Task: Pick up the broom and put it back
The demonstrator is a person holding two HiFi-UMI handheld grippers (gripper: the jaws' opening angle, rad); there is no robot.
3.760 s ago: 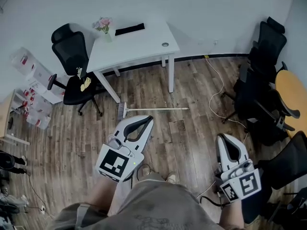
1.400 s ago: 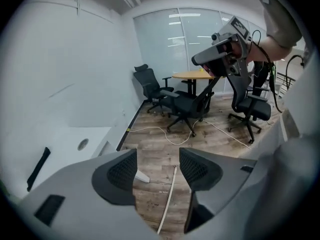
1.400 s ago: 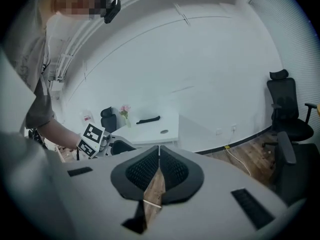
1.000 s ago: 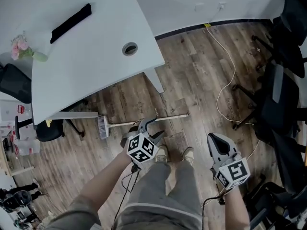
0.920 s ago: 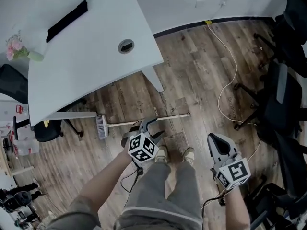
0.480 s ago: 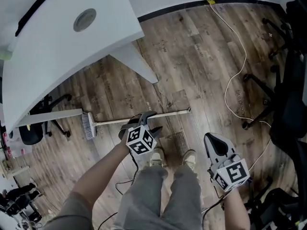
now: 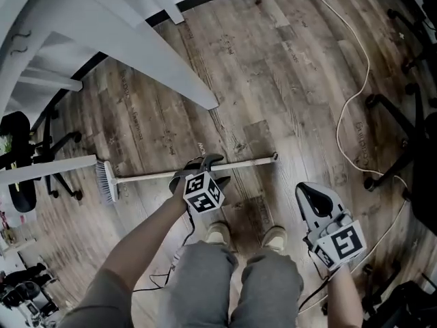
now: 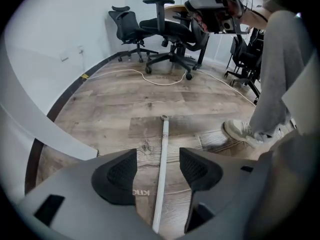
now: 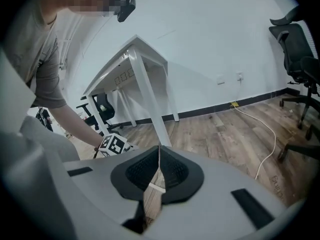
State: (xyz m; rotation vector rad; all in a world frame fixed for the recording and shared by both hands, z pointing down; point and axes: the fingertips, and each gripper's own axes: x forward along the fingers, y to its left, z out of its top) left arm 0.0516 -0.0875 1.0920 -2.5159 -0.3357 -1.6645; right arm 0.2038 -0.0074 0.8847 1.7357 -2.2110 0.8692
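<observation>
The broom lies flat on the wood floor, its bristle head [image 7: 106, 182] at the left and its pale handle [image 7: 246, 161] running right. My left gripper [image 7: 204, 163] is down at the handle's middle. In the left gripper view it [image 8: 157, 166] is open, a jaw on each side of the handle [image 8: 162, 154], and the pads do not touch it. My right gripper [image 7: 311, 195] hangs above the floor by the person's right shoe, shut and empty; its pads meet in the right gripper view [image 9: 159, 159].
A white table's slanted leg [image 7: 171, 67] stands just behind the broom. A pale cable [image 7: 355, 101] snakes over the floor at the right, near black office chairs [image 7: 416, 149]. Another chair [image 7: 20, 183] stands at the far left. The person's shoes [image 7: 218, 232] are close to the handle.
The head view has come closer to the floor. My left gripper has lowered until its open jaws straddle the broom handle. The right gripper has stayed shut at the person's side.
</observation>
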